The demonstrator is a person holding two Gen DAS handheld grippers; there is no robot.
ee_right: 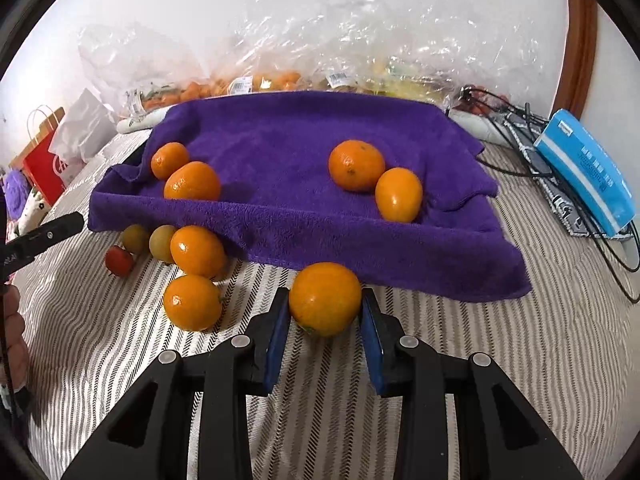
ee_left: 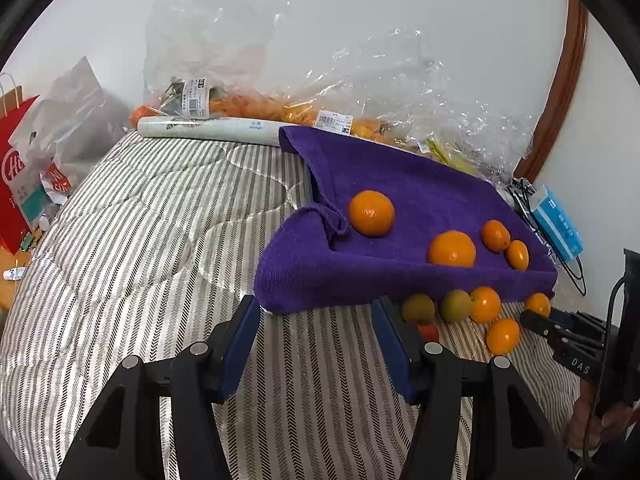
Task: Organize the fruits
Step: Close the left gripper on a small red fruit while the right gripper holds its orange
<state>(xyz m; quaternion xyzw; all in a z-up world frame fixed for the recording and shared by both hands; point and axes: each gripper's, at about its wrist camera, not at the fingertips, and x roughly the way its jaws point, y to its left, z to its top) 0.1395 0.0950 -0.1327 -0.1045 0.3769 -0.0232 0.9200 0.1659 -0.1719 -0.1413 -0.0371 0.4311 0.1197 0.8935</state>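
In front of the purple towel [ee_right: 304, 184], on the striped bed cover [ee_right: 500, 360], my right fingers [ee_right: 325, 330] are closed on an orange [ee_right: 325, 298]; the blue pads press its two sides, and it sits just short of the towel's near edge. My left fingers [ee_left: 316, 340] stand apart over bare cover with nothing between them, their tips close to the towel's near corner.

Four oranges lie on the towel (which is draped over something raised, with a sunken middle): one pair [ee_right: 186, 174] at its left side, touching each other, and another pair [ee_right: 374, 180] toward the right, also touching. Off the towel, along its near left edge, a loose cluster rests on the cover: two oranges [ee_right: 194, 276], one nearer me than the other, two greenish fruits [ee_right: 150, 240] side by side, and a small red one [ee_right: 119, 261] at the far left.

From the left view my right tool [ee_left: 560, 330] shows at the right edge, its tip beside the cluster. Behind the towel, against the wall, clear bags [ee_right: 280, 76] hold more orange fruit. A blue box [ee_right: 584, 176] lies to the right on a tangle of cables, and a red paper bag [ee_left: 16, 176] stands at the far left.
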